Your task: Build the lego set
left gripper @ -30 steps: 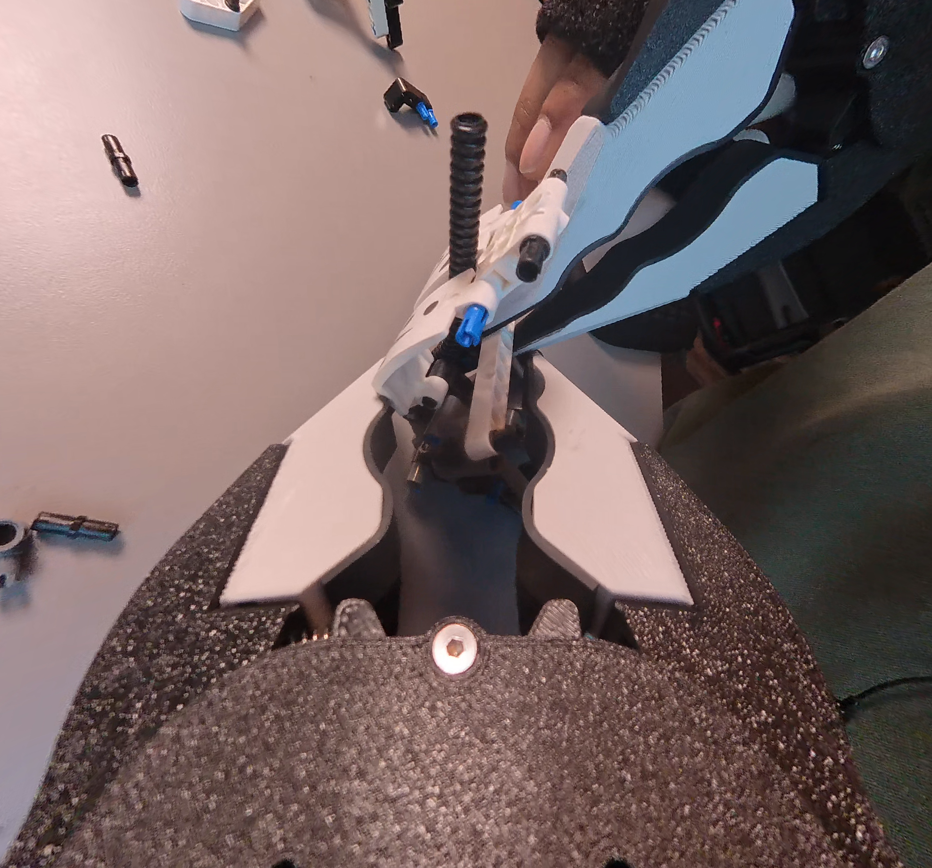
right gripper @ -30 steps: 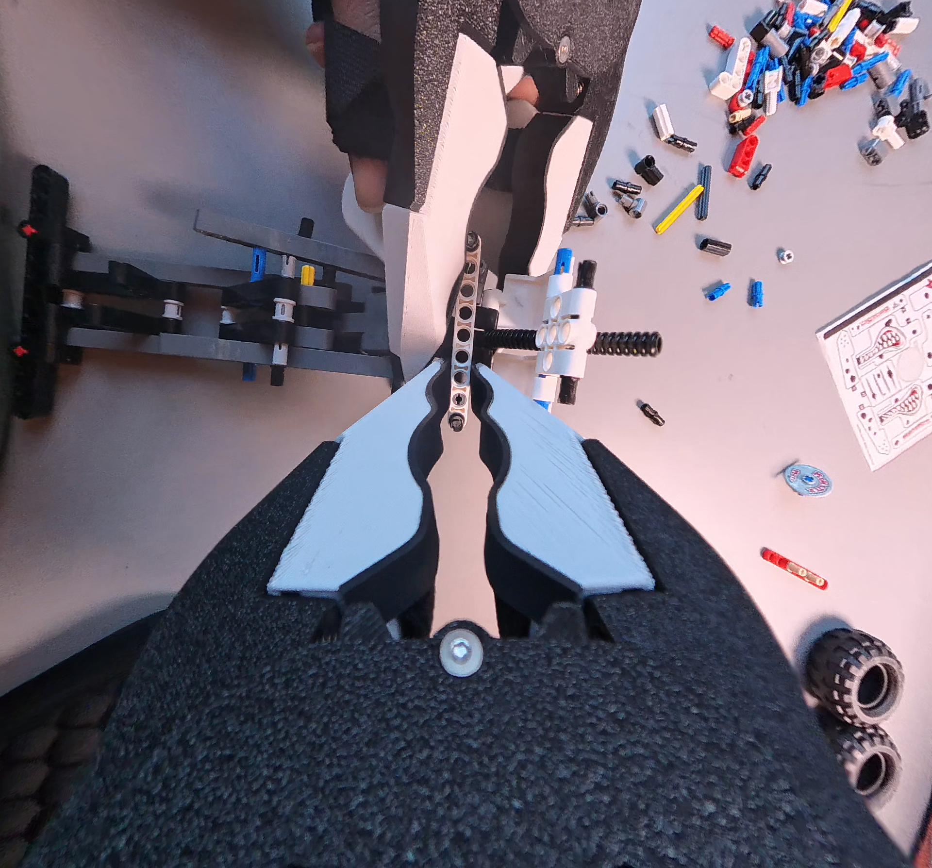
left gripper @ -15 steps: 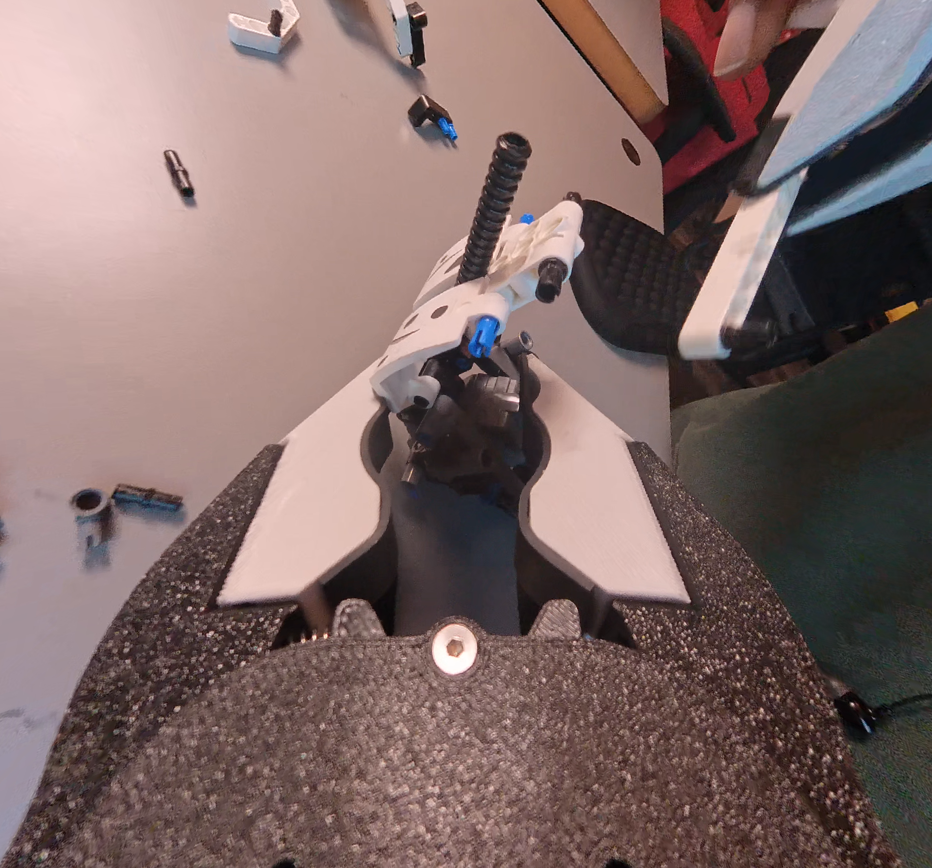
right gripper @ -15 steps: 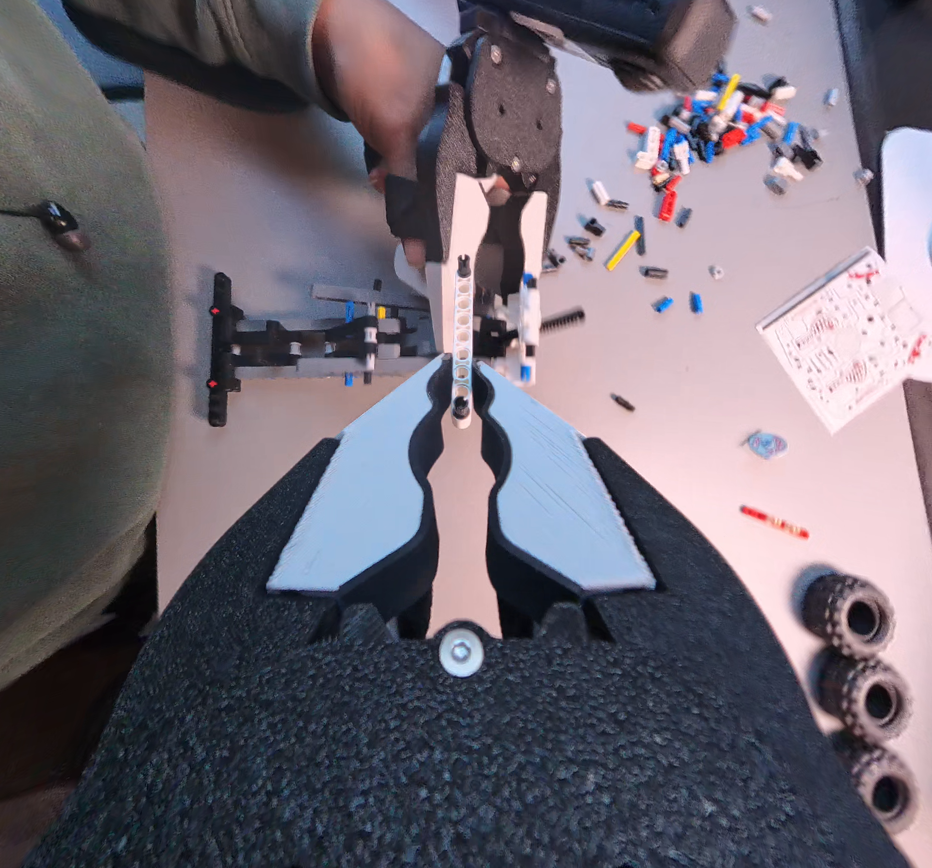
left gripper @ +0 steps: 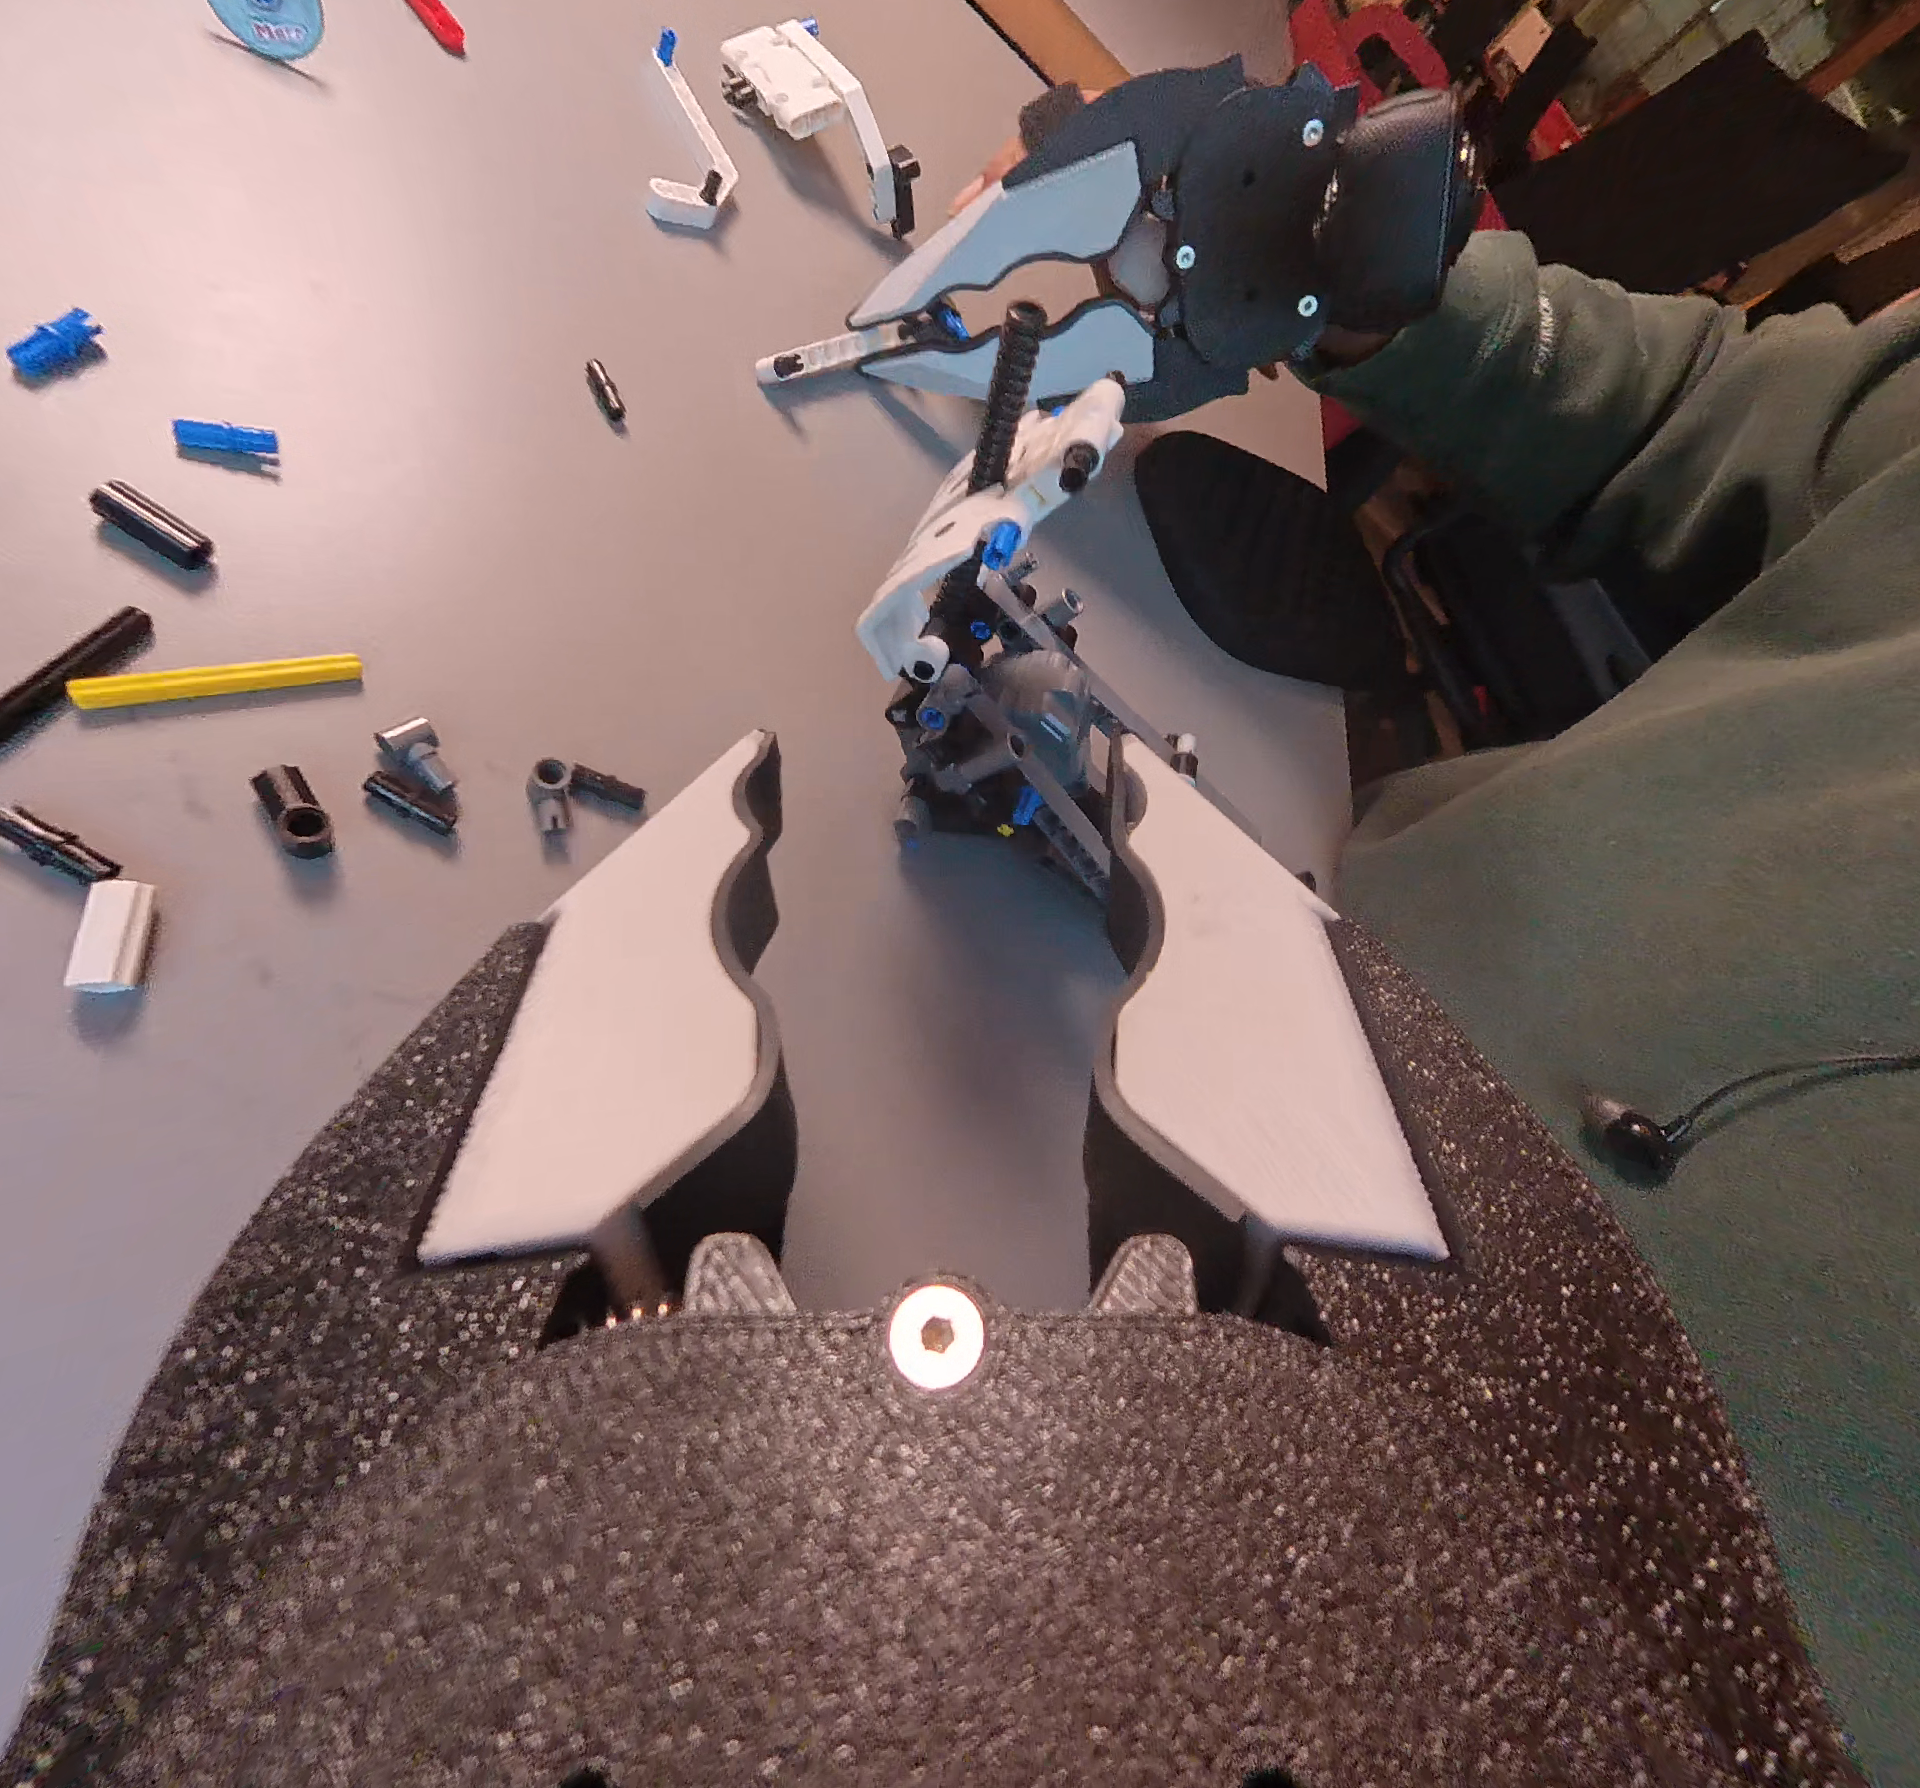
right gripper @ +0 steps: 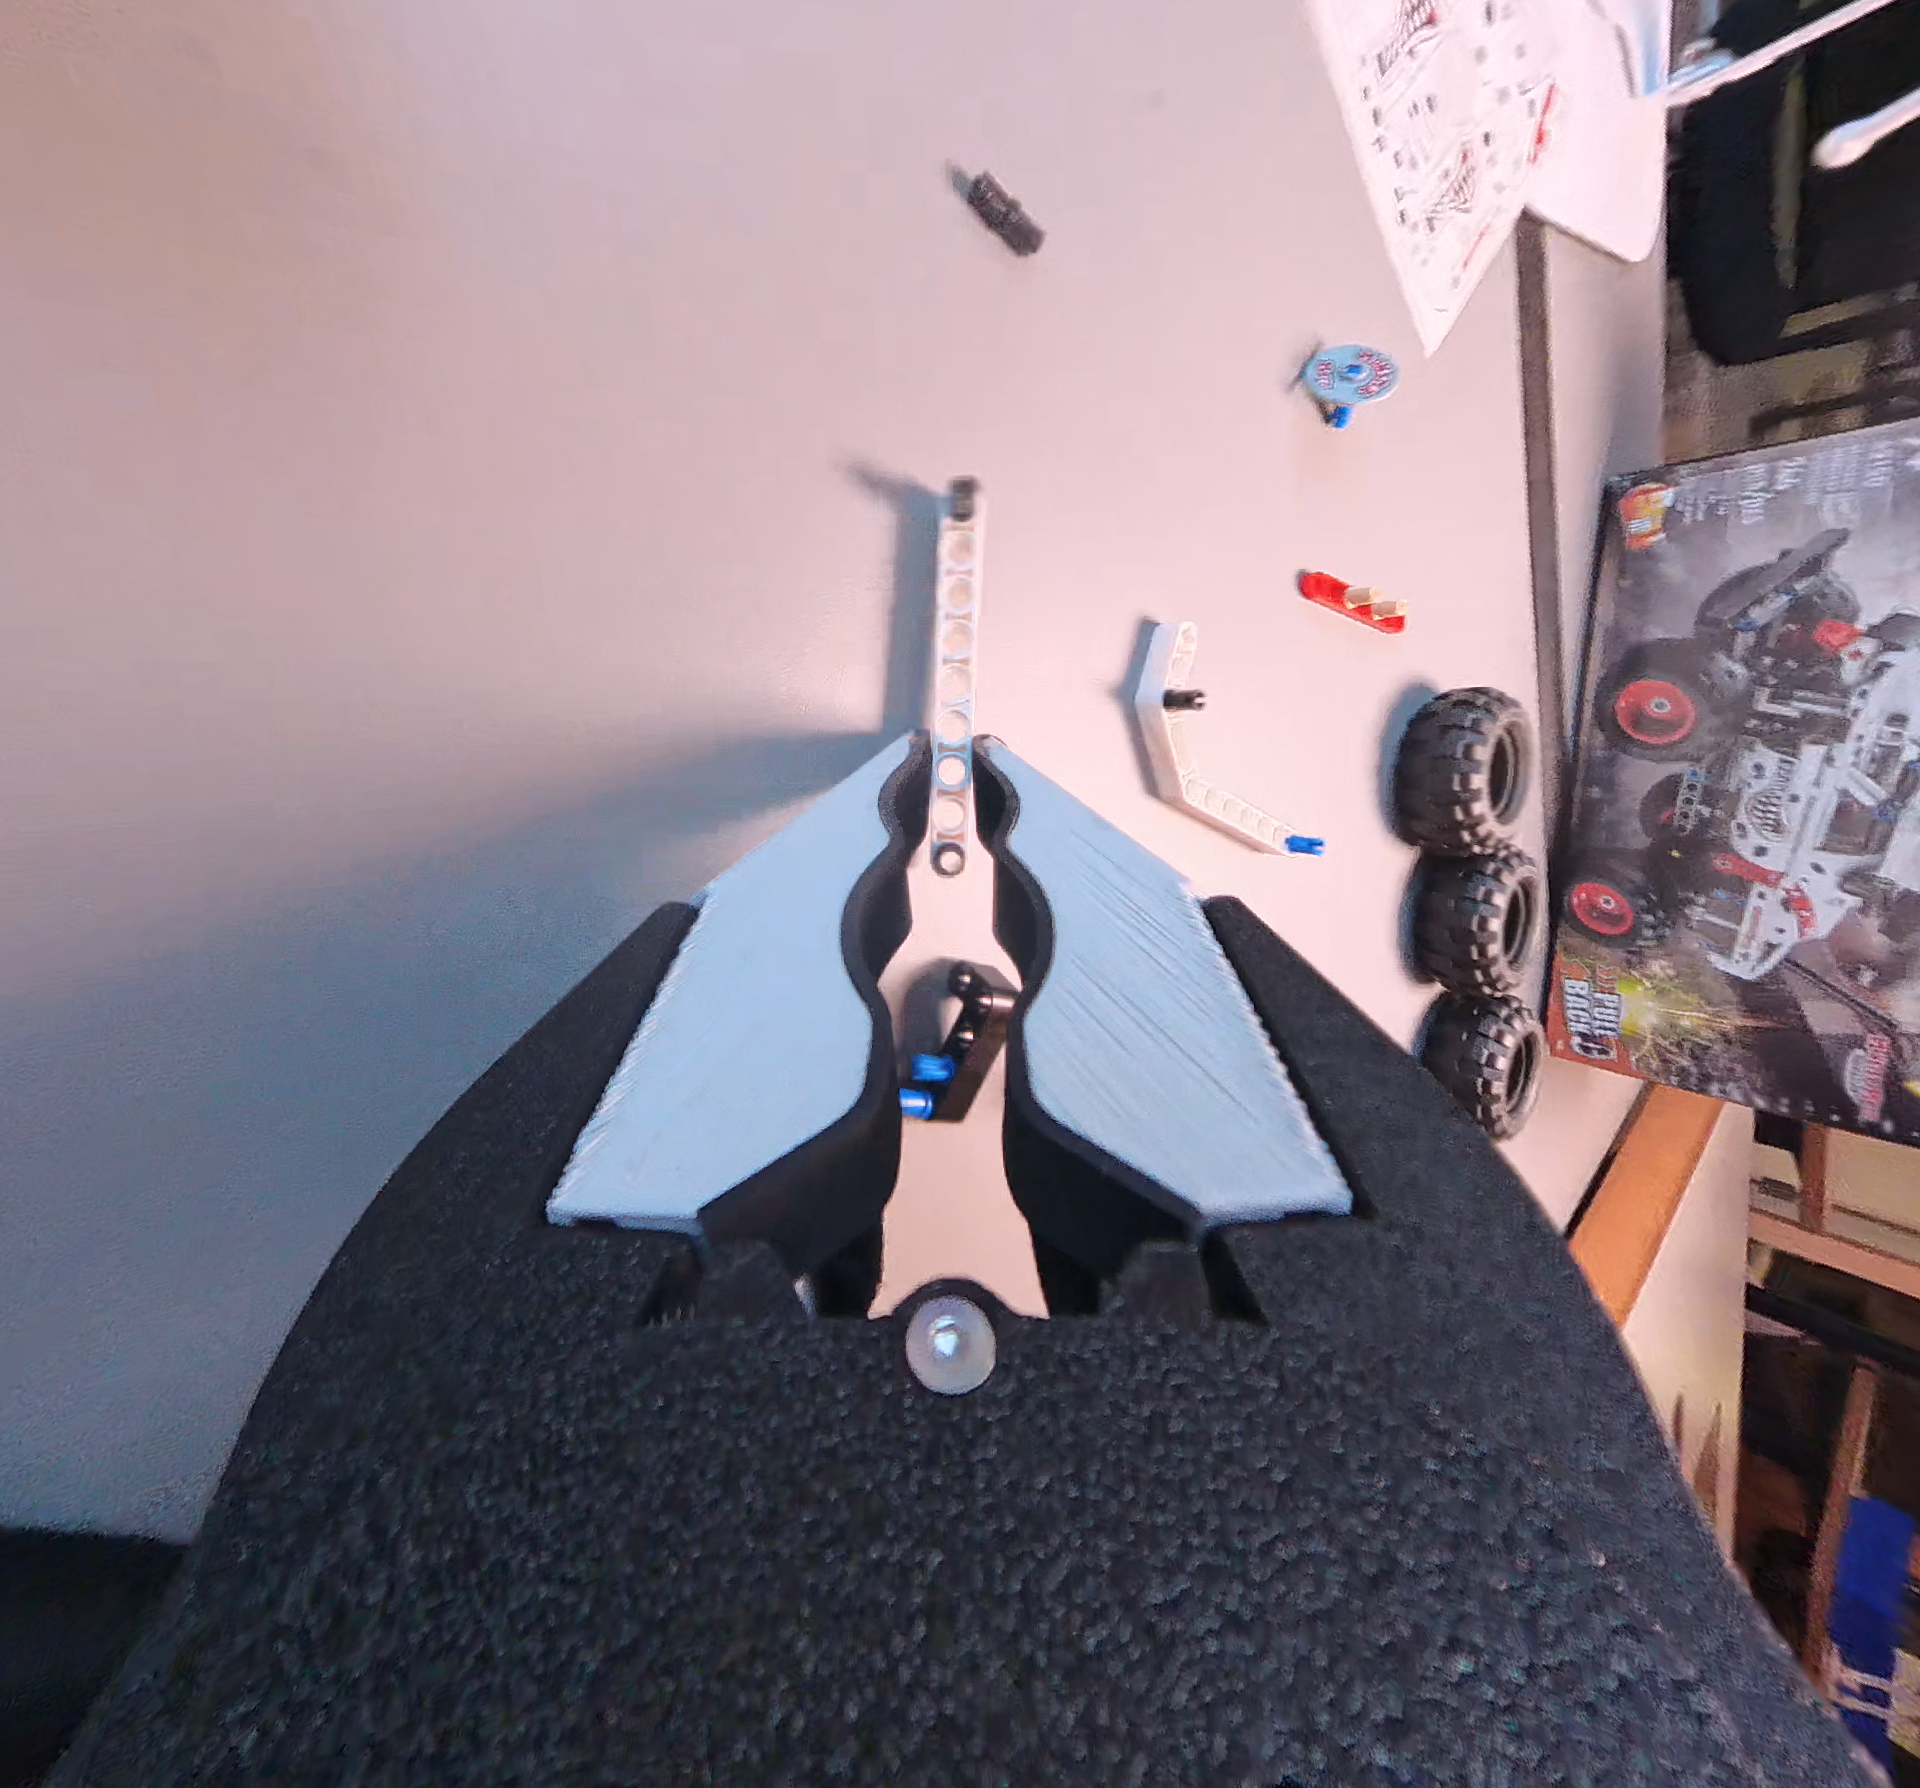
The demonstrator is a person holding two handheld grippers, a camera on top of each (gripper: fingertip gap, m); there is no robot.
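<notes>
Right gripper point(right gripper: 954, 751) has its fingers clamped on a thin white perforated lego beam point(right gripper: 954, 658), which sticks straight out past the tips over the grey tabletop point(right gripper: 416, 388). Left gripper point(left gripper: 940, 751) stands with fingers spread wide, gripping nothing.

Containers: none holding parts; a printed lego box point(right gripper: 1756, 782) leans at the table's edge in the right wrist view.

Partly built lego assembly point(left gripper: 997, 658), grey, black and white with a ribbed black hose point(left gripper: 1003, 398) rising from it, rests on the table just ahead of the left gripper, against its right finger point(left gripper: 1247, 1011).

Around: three black rubber tyres point(right gripper: 1470, 907) in a row beside the box, bent white beam point(right gripper: 1195, 751), red beam with tan pins point(right gripper: 1351, 602), round light-blue disc point(right gripper: 1349, 375), printed sticker sheet point(right gripper: 1455, 76). Yellow axle point(left gripper: 213, 680), blue pins point(left gripper: 223, 437) and black connectors point(left gripper: 296, 808) lie scattered left of the left gripper.

Right gripper is held low, near the table, in a green-sleeved arm point(left gripper: 1538, 388).
</notes>
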